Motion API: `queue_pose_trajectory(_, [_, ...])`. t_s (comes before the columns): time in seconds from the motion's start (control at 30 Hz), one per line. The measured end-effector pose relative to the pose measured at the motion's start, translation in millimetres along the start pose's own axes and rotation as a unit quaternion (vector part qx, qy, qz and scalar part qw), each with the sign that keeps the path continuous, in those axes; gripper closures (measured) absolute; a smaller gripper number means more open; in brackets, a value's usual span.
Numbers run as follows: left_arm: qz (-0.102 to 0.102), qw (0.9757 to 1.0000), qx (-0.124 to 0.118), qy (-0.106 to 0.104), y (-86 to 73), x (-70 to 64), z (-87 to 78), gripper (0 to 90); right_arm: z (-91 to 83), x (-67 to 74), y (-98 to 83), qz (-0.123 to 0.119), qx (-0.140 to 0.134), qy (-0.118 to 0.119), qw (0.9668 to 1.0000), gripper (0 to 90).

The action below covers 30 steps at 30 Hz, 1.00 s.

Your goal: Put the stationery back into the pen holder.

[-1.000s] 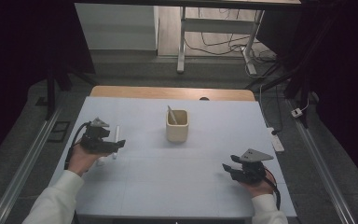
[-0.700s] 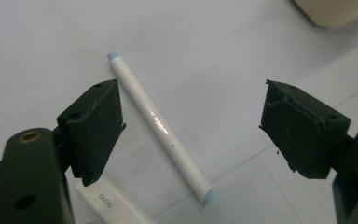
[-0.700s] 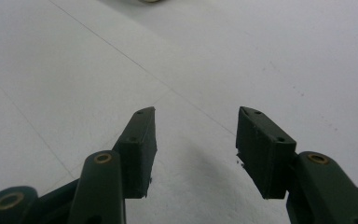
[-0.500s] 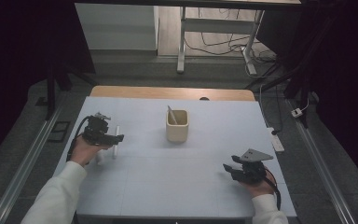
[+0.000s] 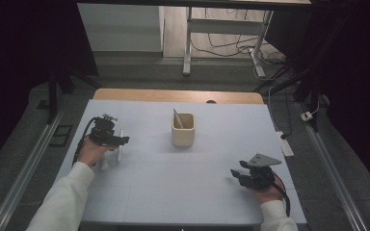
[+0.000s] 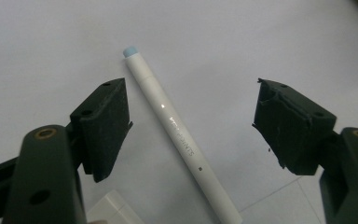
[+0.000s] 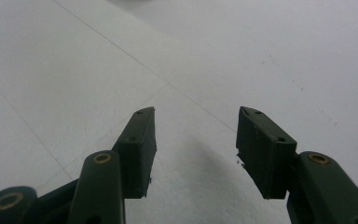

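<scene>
Left gripper (image 6: pixel 191 121): jaws spread and just closing, straddling the white pen (image 6: pixel 179 135) for a grasp.
Pen: flat, left of the cup (image 5: pixel 183 131).
Right gripper (image 7: pixel 196 144): spread, empty, idle.

**Left gripper poised low, right gripper at rest**

The left gripper (image 5: pixel 117 140) hung over the table's left side, held from behind by the left hand (image 5: pixel 92 151), white sleeve trailing back. Its jaws stood wide apart, having just been closing a little, pressing on nothing. The right gripper (image 5: pixel 236 174) sat low at the near right, jaws parted and empty.
</scene>
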<state>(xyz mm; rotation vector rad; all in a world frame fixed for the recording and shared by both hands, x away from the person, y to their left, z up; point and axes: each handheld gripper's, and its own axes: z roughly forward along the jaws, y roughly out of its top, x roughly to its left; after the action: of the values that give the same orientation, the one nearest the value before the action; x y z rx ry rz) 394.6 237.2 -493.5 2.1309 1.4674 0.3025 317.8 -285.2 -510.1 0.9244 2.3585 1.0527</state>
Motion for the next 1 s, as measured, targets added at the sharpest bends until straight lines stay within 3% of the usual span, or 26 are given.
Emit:
queue_pose_trajectory(0.5, [-0.012,0.9997,0.019,-0.003,3.4,3.4,12.3,43.4,2.7,1.3,-0.4,-0.002,0.004,0.0,1.0,46.8])
queue_pose_trajectory(1.0, [-0.029,0.9983,0.051,0.002,2.1,8.2,24.3,50.3,2.6,1.2,-0.5,-0.003,0.004,-0.002,1.0,46.7])
